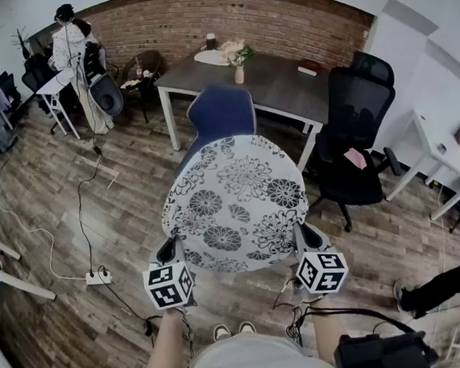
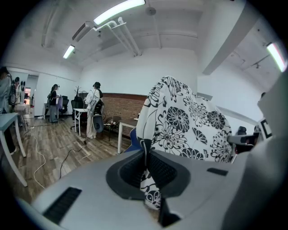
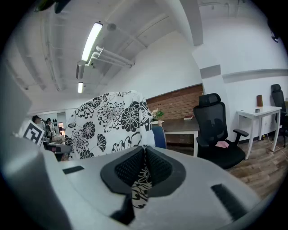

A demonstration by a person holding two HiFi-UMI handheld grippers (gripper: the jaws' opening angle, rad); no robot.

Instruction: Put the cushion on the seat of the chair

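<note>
The left tongs (image 1: 172,253) and right tongs (image 1: 307,240) are each clamping a near corner of the white, black-flowered fabric cushion (image 1: 235,199). They are holding it above the blue upholstered chair (image 1: 221,111), apparently not touching it. Beyond, a grey desk (image 1: 285,85) is standing.

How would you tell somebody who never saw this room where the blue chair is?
Find the brick wall at the far end, then the long dark table in front of it. The blue chair stands at the table's near side, partly hidden behind the flowered cushion. It's the only blue seat; the office chair to its right is black.
</note>
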